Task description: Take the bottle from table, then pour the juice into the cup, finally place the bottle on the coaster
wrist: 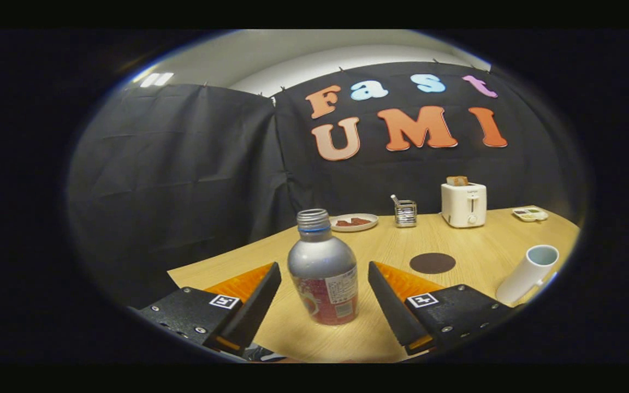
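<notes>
We're at the very first step here, the taking of the bottle, and in the gripper view the silver metal bottle with the red label and the bare threaded neck stands upright on the pale wooden table, right in the gap between the two fingers. The gripper has its fingers spread wide, one on either side of the bottle's body, and there is a clear strip of table showing between each finger and the bottle wall, so nothing is touched and nothing is held. By my reading the approach is nearly done and the grasp is not yet made. The next move calls for the fingers to come together evenly on the body of the bottle, around the label, square enough that the smooth round metal does not twist or slip out forward. No cap is on the neck, so once it is lifted it wants keeping upright until it is over the cup. That white cylindrical cup with the handle is off to the right, beyond the right finger, and the fisheye makes it look tilted. The dark round coaster lies flat on the table ahead of the right finger, between bottle and cup. Far beyond the fingers, along the back of the table, sit a white toaster with a slice of bread in it, a small metal rack and a white plate of something reddish.
</notes>
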`<state>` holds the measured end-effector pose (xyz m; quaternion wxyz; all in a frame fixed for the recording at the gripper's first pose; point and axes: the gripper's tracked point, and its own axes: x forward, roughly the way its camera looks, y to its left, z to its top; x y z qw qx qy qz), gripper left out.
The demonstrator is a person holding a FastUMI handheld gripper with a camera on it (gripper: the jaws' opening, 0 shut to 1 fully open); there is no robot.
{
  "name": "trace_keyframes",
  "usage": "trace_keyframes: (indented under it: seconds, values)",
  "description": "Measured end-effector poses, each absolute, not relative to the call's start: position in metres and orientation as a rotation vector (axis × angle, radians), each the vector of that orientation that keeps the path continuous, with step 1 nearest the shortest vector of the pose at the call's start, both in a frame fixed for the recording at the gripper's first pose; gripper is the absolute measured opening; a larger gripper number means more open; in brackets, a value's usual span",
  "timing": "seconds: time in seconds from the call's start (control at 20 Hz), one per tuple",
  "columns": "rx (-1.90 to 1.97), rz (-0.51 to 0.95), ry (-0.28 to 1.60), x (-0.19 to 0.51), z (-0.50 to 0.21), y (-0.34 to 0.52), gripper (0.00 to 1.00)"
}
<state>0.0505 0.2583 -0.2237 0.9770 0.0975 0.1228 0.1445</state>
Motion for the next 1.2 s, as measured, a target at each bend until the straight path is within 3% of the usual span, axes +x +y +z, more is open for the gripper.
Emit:
trace_keyframes:
  seconds: [0.4, 0.65, 1.2]
  values:
    - [0.259, 0.172, 0.382, 0.052, -0.262, 0.262, 0.95]
    - [0.327, 0.142, 0.487, 0.049, -0.285, 0.266, 0.9]
    - [0.32, 0.142, 0.397, 0.05, -0.262, 0.265, 0.81]
